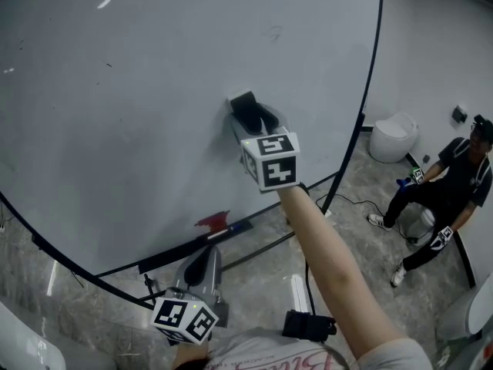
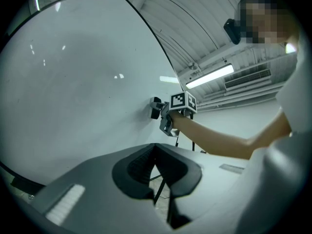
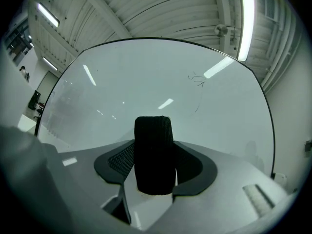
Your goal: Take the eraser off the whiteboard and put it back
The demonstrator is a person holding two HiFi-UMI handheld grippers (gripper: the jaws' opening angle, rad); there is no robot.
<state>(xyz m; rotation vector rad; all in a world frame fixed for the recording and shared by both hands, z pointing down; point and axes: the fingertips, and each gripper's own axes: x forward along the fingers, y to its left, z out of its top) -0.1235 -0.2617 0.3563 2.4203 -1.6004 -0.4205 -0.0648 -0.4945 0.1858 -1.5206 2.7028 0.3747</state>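
Grey marbled floor (image 1: pixel 362 206) lies under a large whiteboard (image 1: pixel 154 91) with a thin dark frame, which fills most of the head view; a small red thing (image 1: pixel 212 221) sits at the board's lower edge; off to the right, well apart from the board, a person (image 1: pixel 451 187) in dark clothes sits. The right gripper (image 1: pixel 258 122) is held out on a bare forearm (image 1: pixel 331 260) to the middle of the board, its jaws spread wide and closed on the black eraser (image 3: pixel 153 155), which fills the gap between the pads and stands out past their tips; the eraser's far end is at the board's face, though I cannot tell whether it touches; the left gripper (image 1: pixel 202 267) hangs low, near the board's bottom edge, jaws together with nothing between them.
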